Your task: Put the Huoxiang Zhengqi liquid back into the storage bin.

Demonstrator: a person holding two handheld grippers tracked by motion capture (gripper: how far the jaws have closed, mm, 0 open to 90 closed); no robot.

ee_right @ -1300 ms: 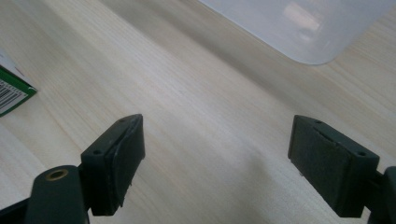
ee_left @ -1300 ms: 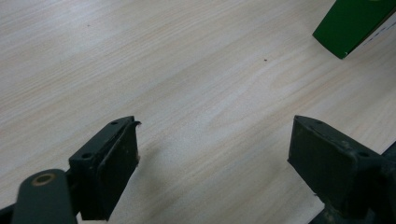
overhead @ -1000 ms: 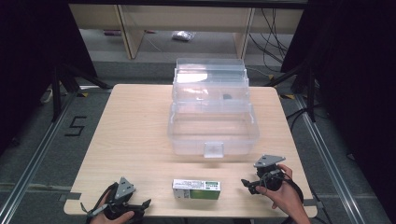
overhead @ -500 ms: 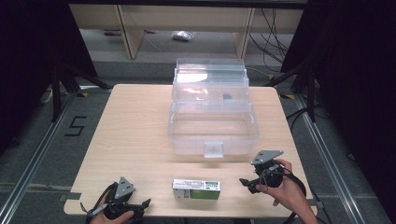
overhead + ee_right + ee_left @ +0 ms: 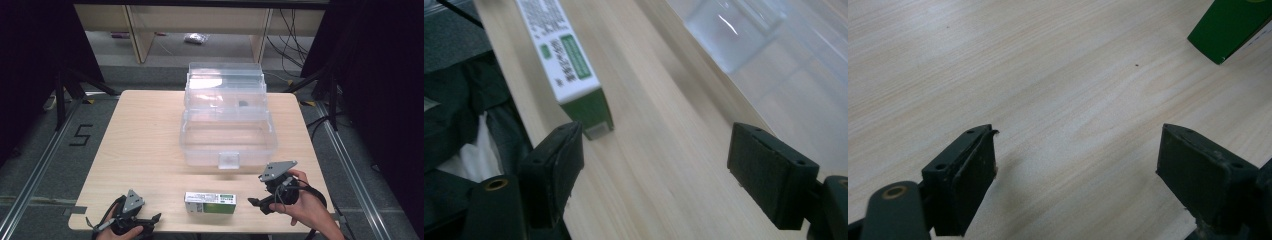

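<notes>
Green-white box (image 5: 210,202) between left tongs (image 5: 152,220) and right tongs (image 5: 256,204).

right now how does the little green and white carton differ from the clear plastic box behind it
The green and white carton is opaque and printed; the clear plastic box is see-through, its inside visible. The carton is far smaller and lies flat on its long side near the table's front edge; the box stands open in stepped tiers at mid-table, a latch tab on its front wall. Both rest on the wooden table, and neither claw touches them.
</notes>
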